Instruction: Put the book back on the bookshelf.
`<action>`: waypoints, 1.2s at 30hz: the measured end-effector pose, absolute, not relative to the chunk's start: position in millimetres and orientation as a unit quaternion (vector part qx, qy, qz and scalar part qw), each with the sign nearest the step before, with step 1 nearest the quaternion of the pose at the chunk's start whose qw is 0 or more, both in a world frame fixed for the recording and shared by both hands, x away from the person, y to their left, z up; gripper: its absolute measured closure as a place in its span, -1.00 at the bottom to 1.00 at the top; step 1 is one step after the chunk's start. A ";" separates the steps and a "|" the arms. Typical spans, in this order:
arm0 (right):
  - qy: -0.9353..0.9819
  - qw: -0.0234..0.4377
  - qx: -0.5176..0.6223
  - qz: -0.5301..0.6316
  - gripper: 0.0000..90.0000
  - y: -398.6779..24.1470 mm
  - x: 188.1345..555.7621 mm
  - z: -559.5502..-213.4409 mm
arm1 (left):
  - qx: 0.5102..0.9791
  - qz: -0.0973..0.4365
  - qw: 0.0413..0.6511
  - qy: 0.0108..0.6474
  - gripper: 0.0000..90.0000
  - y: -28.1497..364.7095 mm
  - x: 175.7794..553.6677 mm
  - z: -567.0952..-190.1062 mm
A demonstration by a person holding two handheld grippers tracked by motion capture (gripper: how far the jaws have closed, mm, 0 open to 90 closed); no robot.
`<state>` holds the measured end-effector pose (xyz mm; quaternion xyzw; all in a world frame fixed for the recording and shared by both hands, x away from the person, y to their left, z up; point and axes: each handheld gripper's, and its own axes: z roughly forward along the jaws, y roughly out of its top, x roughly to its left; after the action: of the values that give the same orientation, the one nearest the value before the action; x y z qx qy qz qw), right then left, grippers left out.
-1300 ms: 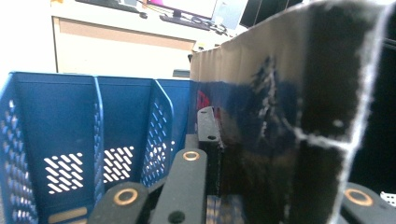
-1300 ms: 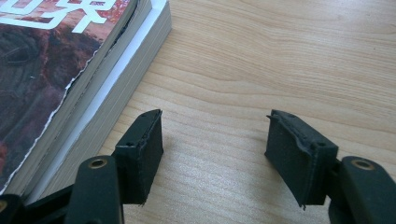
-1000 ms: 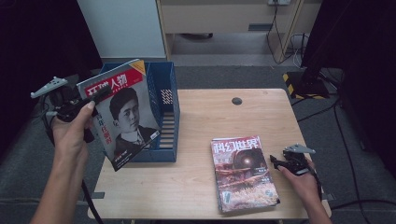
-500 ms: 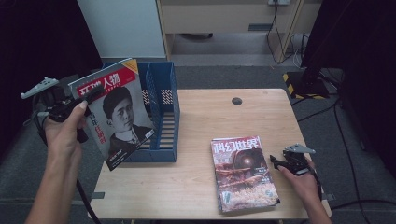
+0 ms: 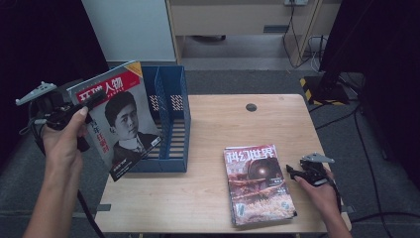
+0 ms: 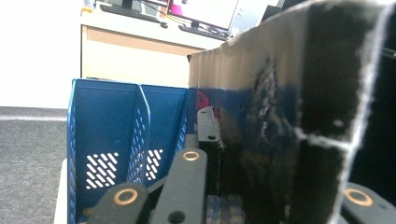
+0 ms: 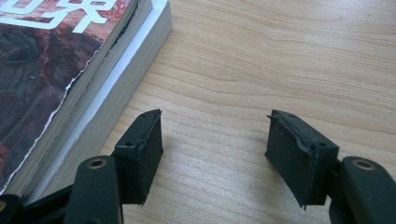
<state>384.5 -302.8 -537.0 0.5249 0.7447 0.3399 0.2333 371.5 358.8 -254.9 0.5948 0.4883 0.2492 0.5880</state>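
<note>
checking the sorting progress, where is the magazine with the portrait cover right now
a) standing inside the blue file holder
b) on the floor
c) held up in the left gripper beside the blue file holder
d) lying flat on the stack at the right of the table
c: the left gripper is shut on the portrait magazine, holding it in the air just left of the blue file holder, not in a slot.

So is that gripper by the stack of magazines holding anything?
No, the right gripper has its jaws open over bare table, beside the magazine stack.

Black jaws, brass rivets, prob. foam pads (image 7: 299, 154).
</note>
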 end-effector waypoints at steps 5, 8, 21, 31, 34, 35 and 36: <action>0.744 0.233 0.525 0.340 -0.20 -302.8 384.6 -537.0 | 0.593 0.252 0.588 0.490 0.91 362.4 370.6 -253.5; 0.745 0.233 0.525 0.340 -0.20 -302.8 384.6 -537.0 | 0.592 0.253 0.586 0.492 0.91 364.8 369.3 -253.5; 0.745 0.233 0.525 0.340 -0.20 -302.8 384.6 -537.0 | 0.585 0.260 0.585 0.499 0.91 379.4 367.6 -253.1; 0.745 0.233 0.525 0.340 -0.20 -302.8 384.6 -537.0 | 0.579 0.264 0.583 0.505 0.91 391.4 363.2 -253.2; 0.745 0.233 0.525 0.340 -0.20 -302.8 384.6 -537.0 | 0.579 0.266 0.582 0.506 0.91 394.7 362.7 -252.8; 0.745 0.233 0.525 0.340 -0.20 -302.8 384.6 -537.0 | 0.580 0.266 0.581 0.506 0.91 396.2 362.4 -252.5; 0.745 0.233 0.525 0.340 -0.20 -302.8 384.6 -537.0 | 0.579 0.267 0.581 0.506 0.91 396.9 362.2 -252.3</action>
<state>384.6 -302.8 -537.0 0.5247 0.7448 0.3399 0.2333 362.2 396.9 -252.3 0.5794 0.5058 0.2667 0.5808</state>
